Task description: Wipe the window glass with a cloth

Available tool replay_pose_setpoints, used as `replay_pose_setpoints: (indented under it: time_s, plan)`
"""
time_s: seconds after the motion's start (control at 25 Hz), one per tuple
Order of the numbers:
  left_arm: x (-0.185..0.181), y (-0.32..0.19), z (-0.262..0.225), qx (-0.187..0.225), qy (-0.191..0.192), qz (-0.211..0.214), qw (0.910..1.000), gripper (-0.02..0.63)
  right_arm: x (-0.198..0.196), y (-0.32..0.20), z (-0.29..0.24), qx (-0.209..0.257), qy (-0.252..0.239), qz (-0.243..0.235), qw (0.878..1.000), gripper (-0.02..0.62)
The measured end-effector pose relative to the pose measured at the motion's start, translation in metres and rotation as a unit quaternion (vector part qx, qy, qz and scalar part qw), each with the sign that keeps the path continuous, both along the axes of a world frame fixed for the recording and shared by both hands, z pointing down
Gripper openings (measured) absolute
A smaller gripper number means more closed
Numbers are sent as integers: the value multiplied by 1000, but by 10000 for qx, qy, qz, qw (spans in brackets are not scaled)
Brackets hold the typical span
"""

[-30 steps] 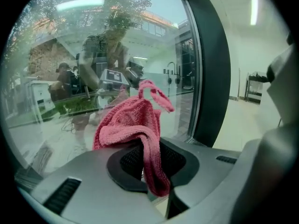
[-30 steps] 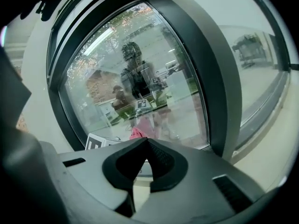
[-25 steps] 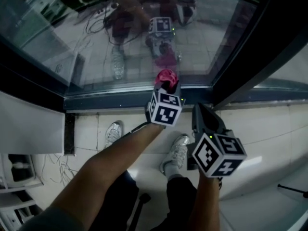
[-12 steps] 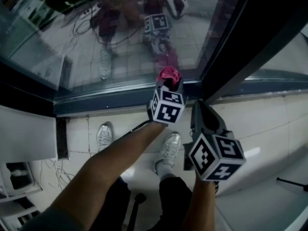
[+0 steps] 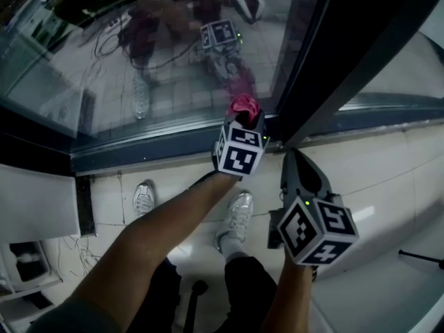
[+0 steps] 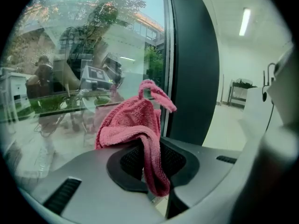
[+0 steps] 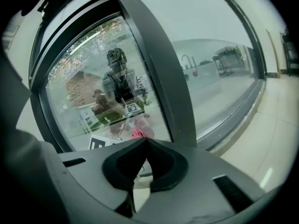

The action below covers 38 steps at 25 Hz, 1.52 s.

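A pink cloth (image 5: 243, 107) (image 6: 135, 125) is pinched in my left gripper (image 5: 244, 122) (image 6: 149, 160), which is shut on it. The cloth's bunched end sits against the bottom right corner of the window glass (image 5: 173, 54) (image 6: 79, 69), beside the dark upright frame (image 5: 333, 54) (image 6: 194, 64). My right gripper (image 5: 297, 166) (image 7: 142, 160) hangs lower and to the right, back from the glass, jaws shut and empty. In the right gripper view the cloth (image 7: 139, 133) shows small ahead, in front of the glass (image 7: 98, 83).
A dark sill (image 5: 159, 148) runs along the window's foot, above a pale tiled floor (image 5: 388, 165). A white cabinet (image 5: 35, 203) stands at the left. The person's legs and white shoes (image 5: 236, 220) are below the grippers. A second pane (image 7: 219, 73) lies right of the frame.
The left gripper with the cloth has slid right along the foot of the glass toward the upright frame. The right gripper has stayed about where it was.
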<state>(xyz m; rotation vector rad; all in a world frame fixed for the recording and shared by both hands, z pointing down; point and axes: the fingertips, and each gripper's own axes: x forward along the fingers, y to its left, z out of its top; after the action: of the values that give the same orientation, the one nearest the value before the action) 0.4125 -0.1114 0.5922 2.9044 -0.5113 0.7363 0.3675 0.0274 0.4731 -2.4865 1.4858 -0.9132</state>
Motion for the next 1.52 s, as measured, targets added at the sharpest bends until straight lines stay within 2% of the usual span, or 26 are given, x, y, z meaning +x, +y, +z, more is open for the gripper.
replay_pose_setpoints:
  time_s: [0.44, 0.64, 0.88, 1.08, 1.2, 1.28, 1.52]
  plan:
    - [41, 28, -11, -288, 328, 567, 9974, 57, 23, 32, 0, 185, -43, 419, 9989, 0]
    - [48, 30, -11, -368, 409, 826, 9951, 57, 25, 34, 0, 272, -9, 517, 9983, 0]
    - [59, 44, -15, -580, 572, 1323, 9878, 57, 26, 39, -1, 93, -9, 638, 9979, 0]
    - [56, 50, -19, -802, 688, 1405, 9844, 57, 33, 35, -2, -48, 55, 509, 9987, 0]
    - [40, 58, -20, -821, 674, 1514, 9827, 58, 32, 27, 1, -122, 30, 373, 9992, 0]
    - [15, 50, -17, -843, 601, 1425, 9844, 57, 23, 10, 0, -117, 78, 134, 9998, 0]
    - [-104, -25, -17, -652, 300, 768, 9945, 58, -47, -66, -14, -15, 201, -758, 9969, 0]
